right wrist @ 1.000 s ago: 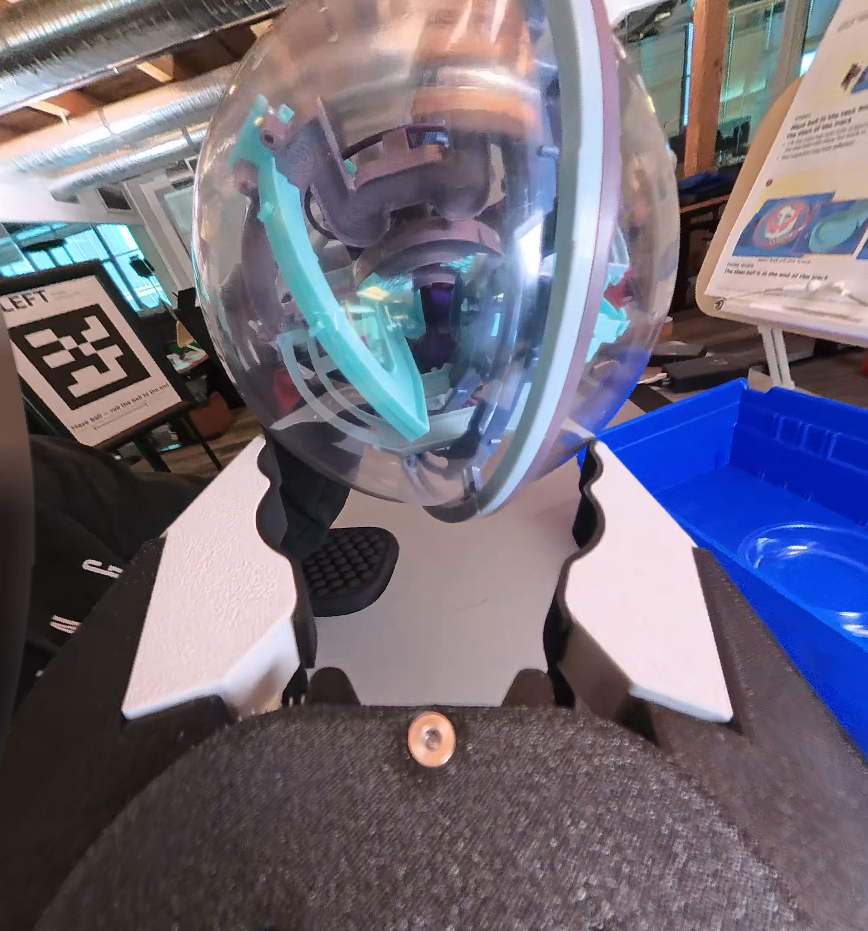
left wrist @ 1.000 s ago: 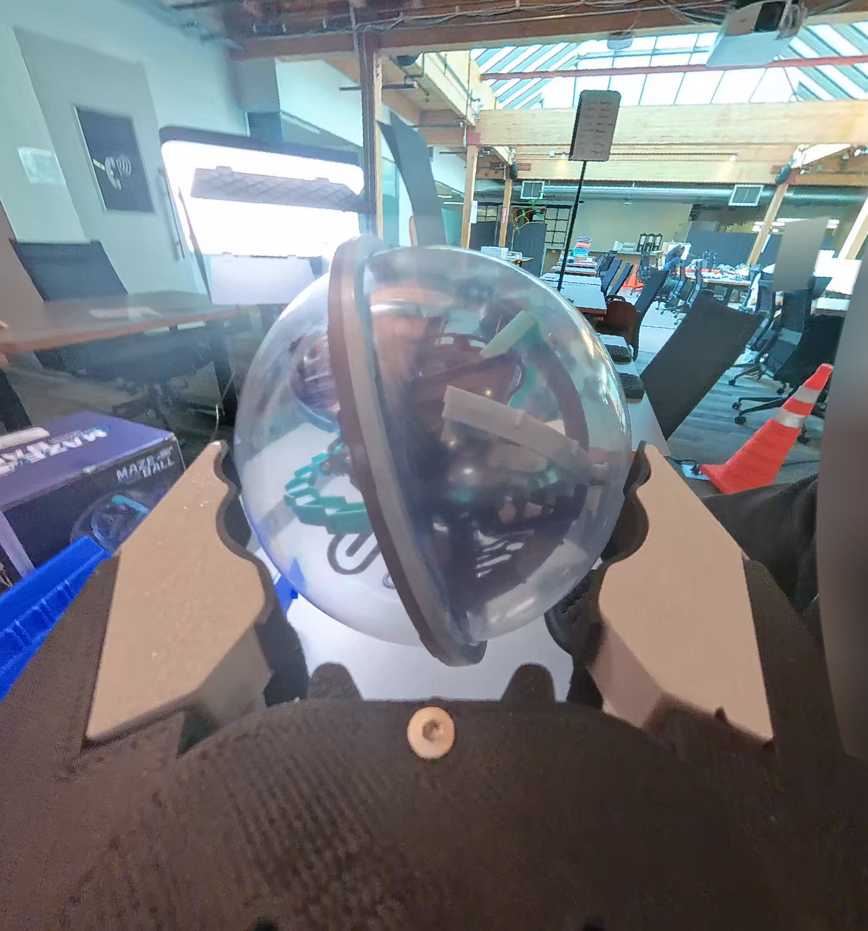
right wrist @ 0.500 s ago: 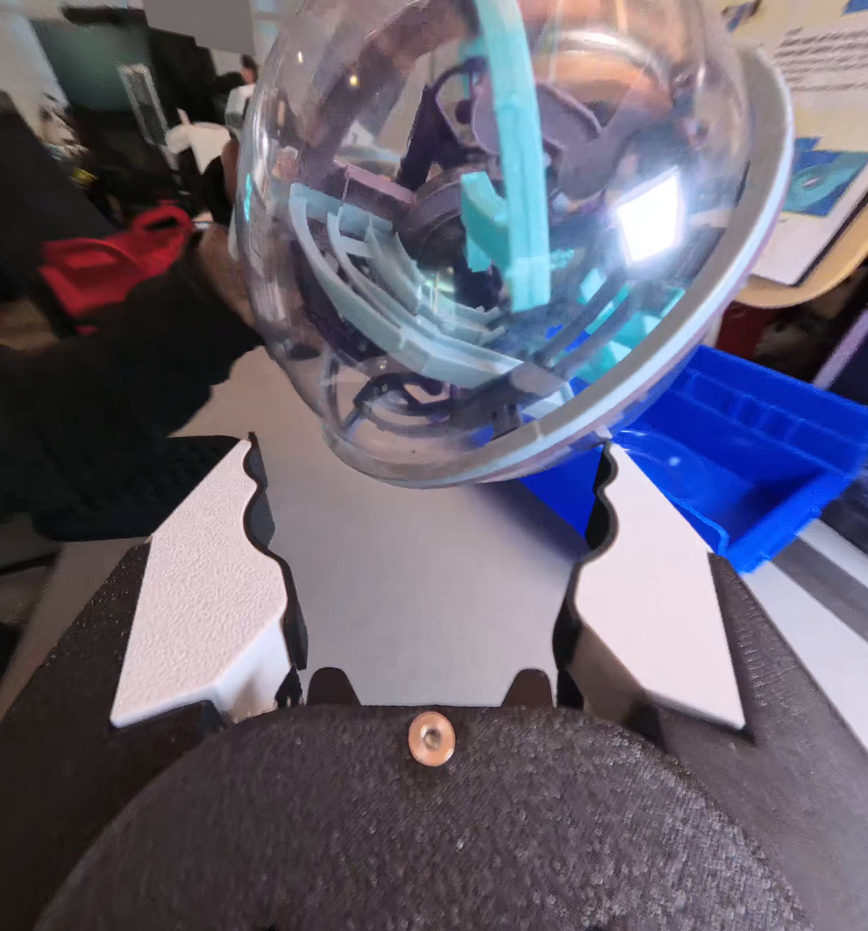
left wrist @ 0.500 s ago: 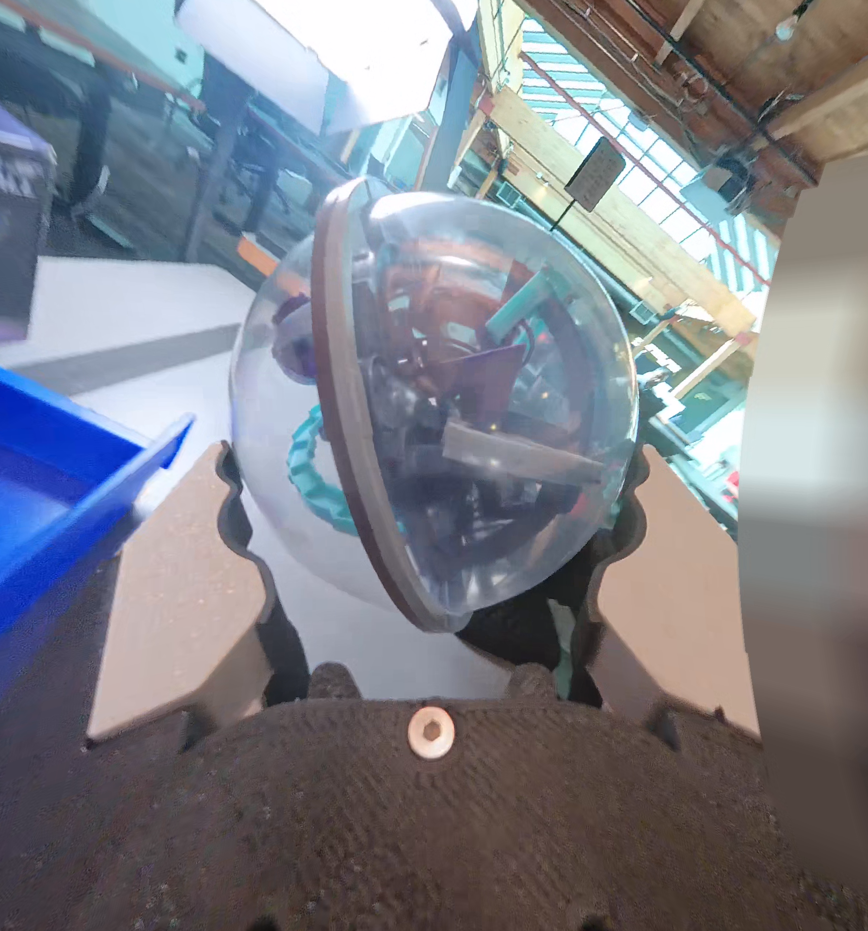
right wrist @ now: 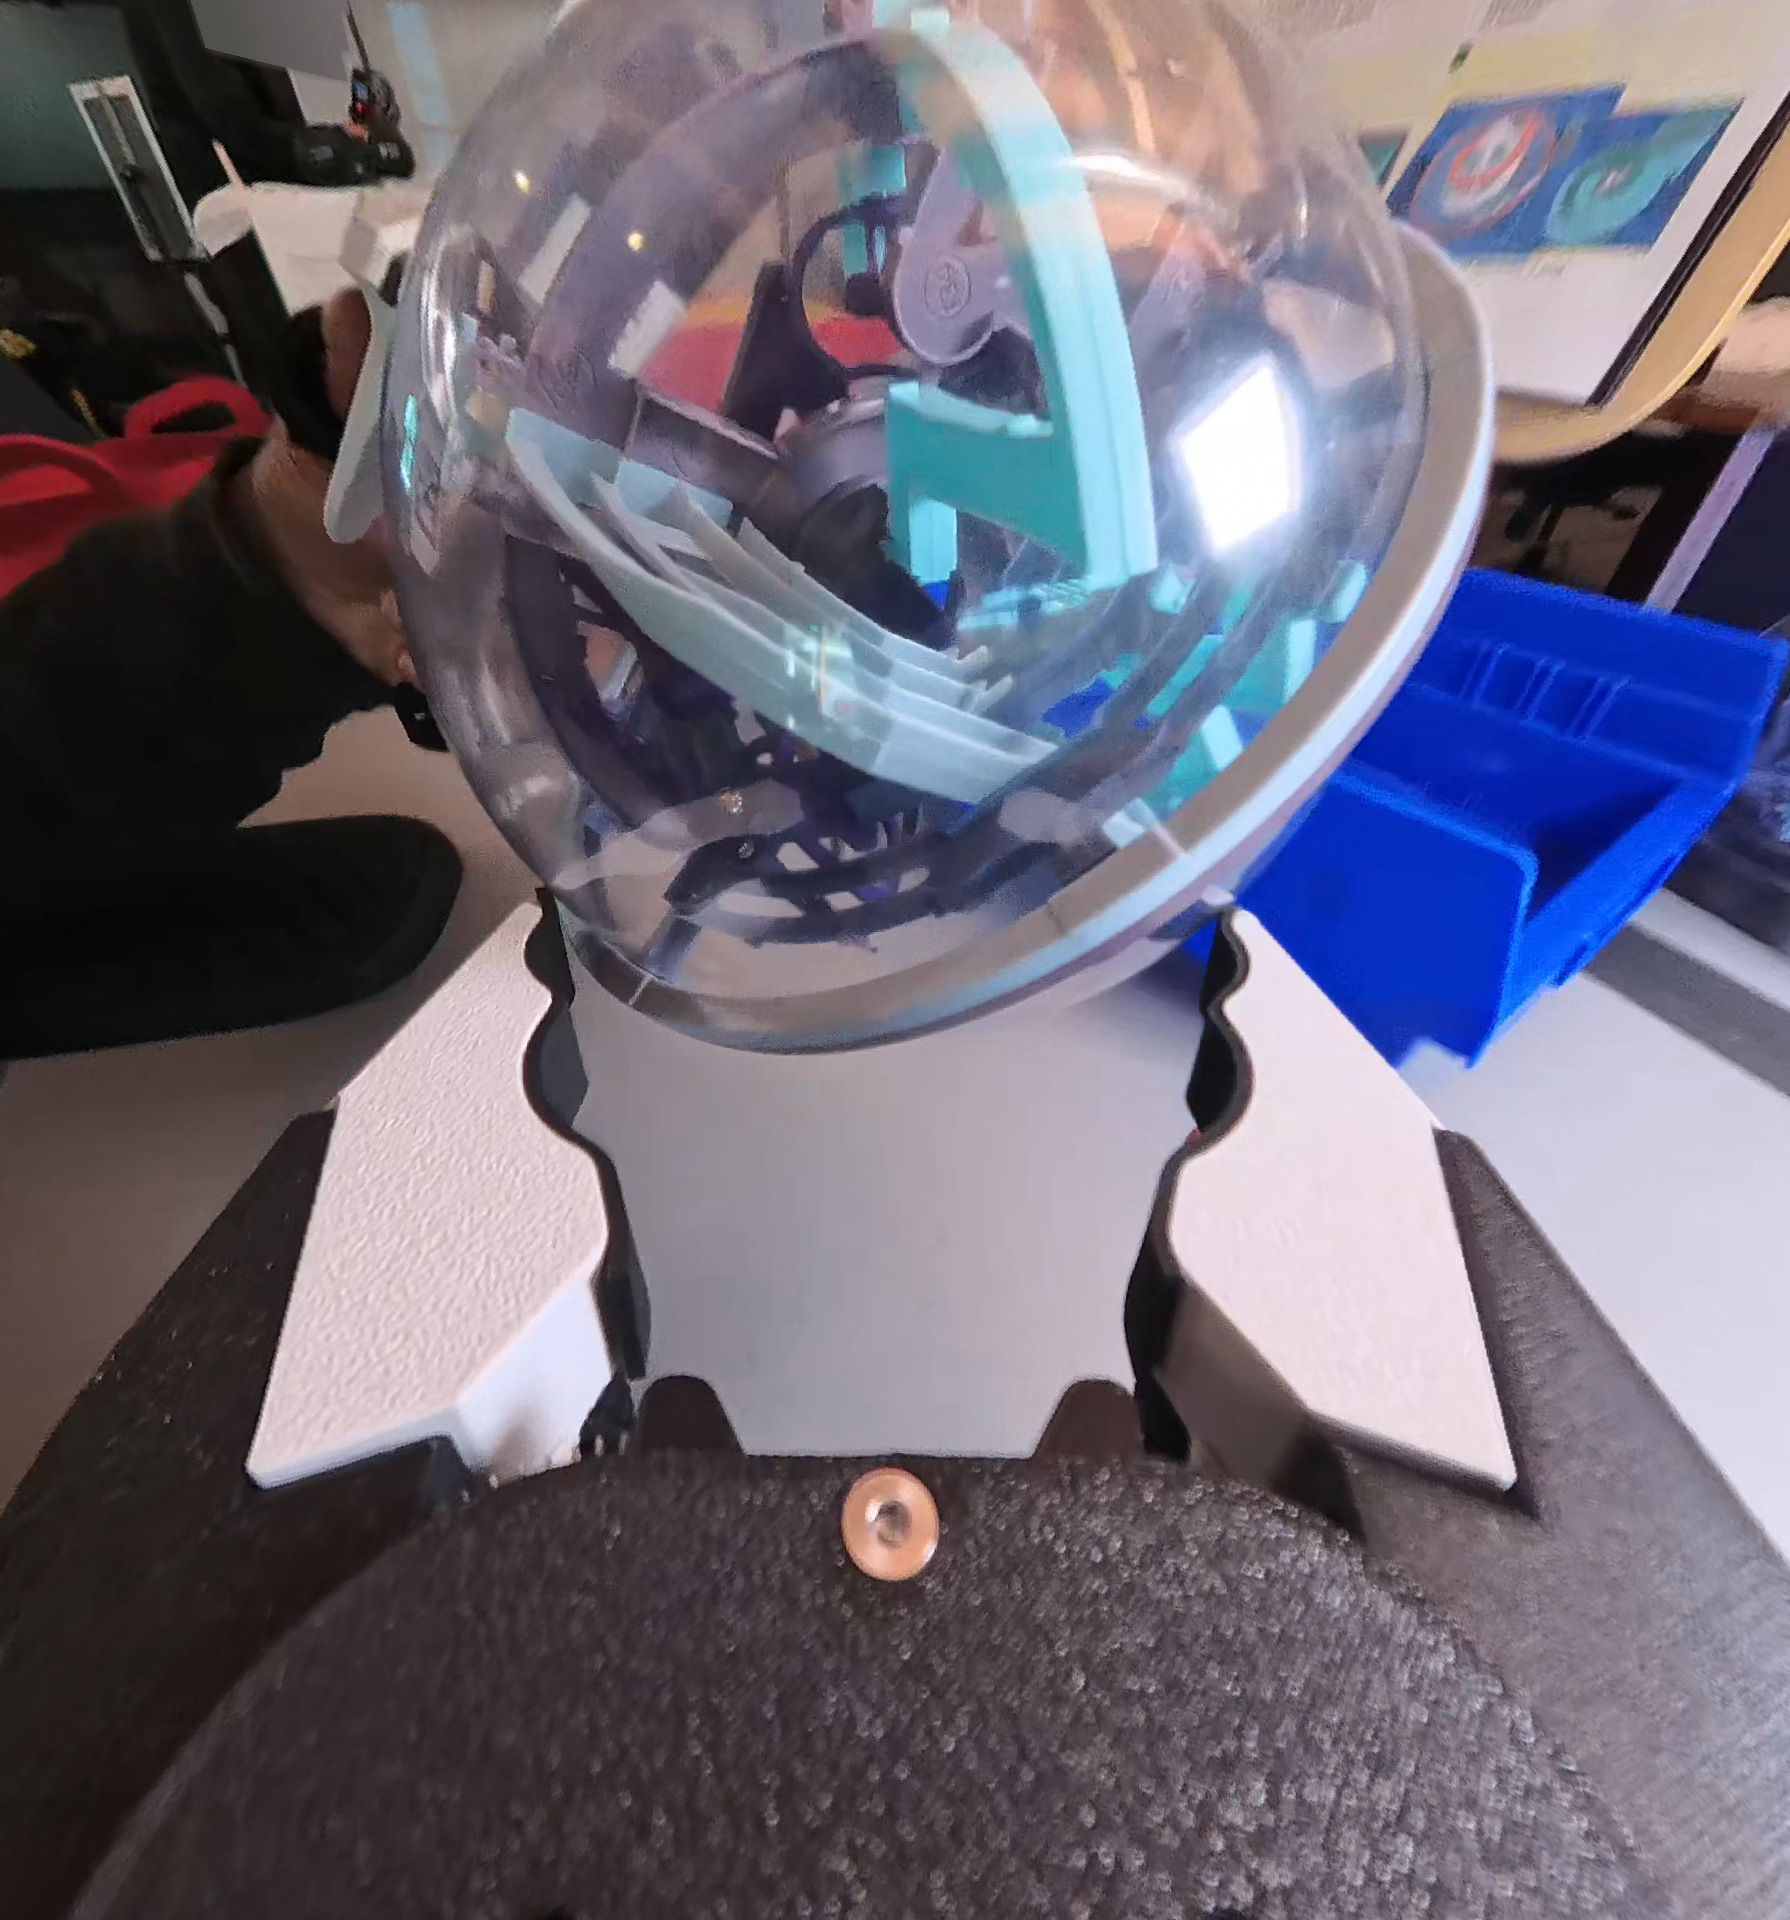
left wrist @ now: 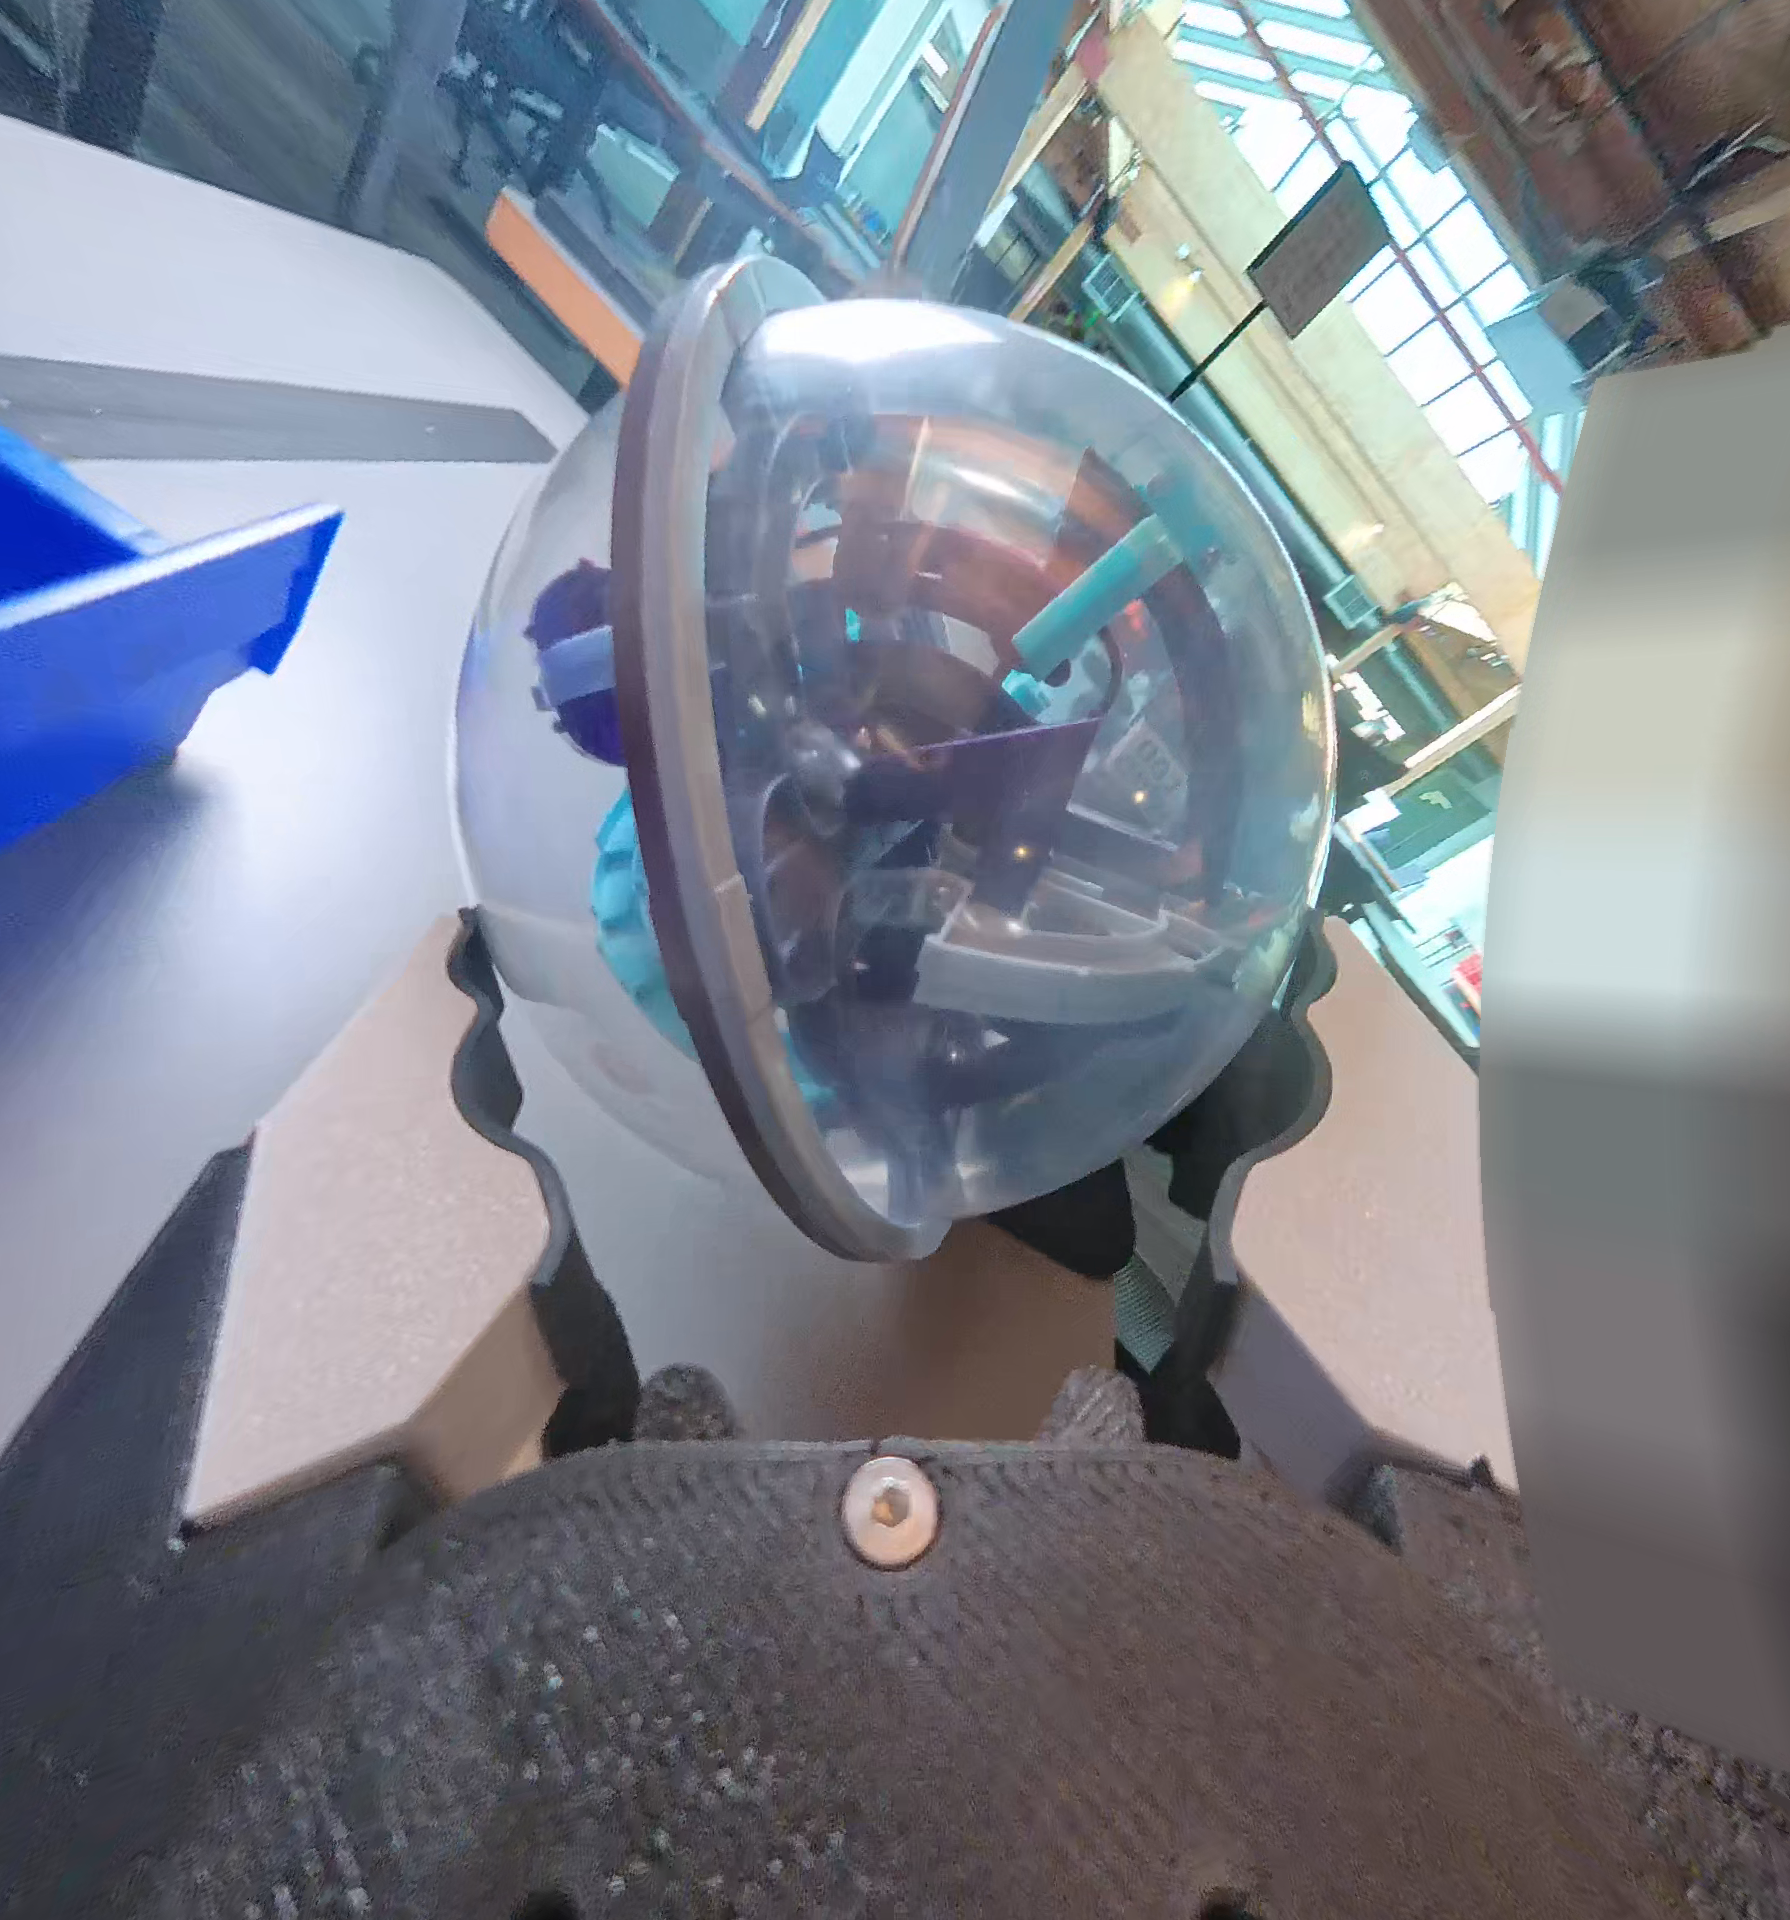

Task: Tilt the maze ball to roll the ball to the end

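Two tools (left wrist: 891, 935) (right wrist: 886, 956) clamping tilted maze ball (left wrist: 974, 748)

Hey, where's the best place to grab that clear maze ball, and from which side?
Grip the maze ball across its smooth clear domes, at its widest part, one fingertip on each side, as the left gripper does. Coming from opposite sides, as both grippers do here, looks steadiest. Stay off the raised seam ring: a pad would probably sit unevenly on that ridge. The round shell gives no flat face, so the widest part likely slips least.
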Tool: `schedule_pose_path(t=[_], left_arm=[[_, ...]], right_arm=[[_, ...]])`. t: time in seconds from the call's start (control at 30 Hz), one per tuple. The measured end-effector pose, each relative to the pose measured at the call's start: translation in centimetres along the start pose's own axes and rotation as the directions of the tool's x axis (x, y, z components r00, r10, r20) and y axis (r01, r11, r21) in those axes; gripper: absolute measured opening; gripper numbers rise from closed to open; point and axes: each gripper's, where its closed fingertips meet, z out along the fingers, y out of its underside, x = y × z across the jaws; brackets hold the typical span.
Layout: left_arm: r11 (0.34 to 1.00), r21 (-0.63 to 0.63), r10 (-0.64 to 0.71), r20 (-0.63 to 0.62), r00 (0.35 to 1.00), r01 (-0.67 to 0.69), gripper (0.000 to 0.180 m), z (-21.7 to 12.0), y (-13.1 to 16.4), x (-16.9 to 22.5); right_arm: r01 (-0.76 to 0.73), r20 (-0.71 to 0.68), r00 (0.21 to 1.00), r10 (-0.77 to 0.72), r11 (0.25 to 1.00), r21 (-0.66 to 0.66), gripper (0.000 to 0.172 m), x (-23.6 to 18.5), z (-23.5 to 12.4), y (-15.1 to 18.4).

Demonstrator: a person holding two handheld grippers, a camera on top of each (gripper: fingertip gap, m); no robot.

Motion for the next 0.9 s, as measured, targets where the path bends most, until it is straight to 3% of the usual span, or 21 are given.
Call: schedule_pose_path(t=[0.03,0.23,0.47,0.77,0.9], left_arm=[[1.0,-0.017,-0.001,0.02,1.0,0.001,0.144,0.0,0.6,-0.2],[0.986,-0.121,-0.11,0.072,0.991,0.118,0.145,0.1,4.9,-1.8],[0.951,-0.179,-0.245,0.055,0.968,0.251,0.145,-0.1,7.9,-3.2],[0.932,-0.171,-0.322,0.01,0.947,0.319,0.143,-0.2,8.0,-4.3],[0.933,-0.17,-0.323,0.001,0.946,0.318,0.143,-0.1,7.7,-4.4]], right_arm=[[-0.015,0.012,1.0,0.016,0.999,-0.031,0.118,-0.3,0.0,0.8],[-0.091,0.072,0.991,0.115,0.955,-0.281,0.116,-2.5,-0.4,6.2],[-0.053,0.172,0.972,0.162,0.859,-0.509,0.118,-5.6,-1.6,10.7],[0.004,0.234,0.96,0.152,0.831,-0.556,0.108,-6.0,-2.5,11.6],[0.097,0.239,0.97,0.036,0.848,-0.521,0.113,-4.0,-3.3,10.6]])
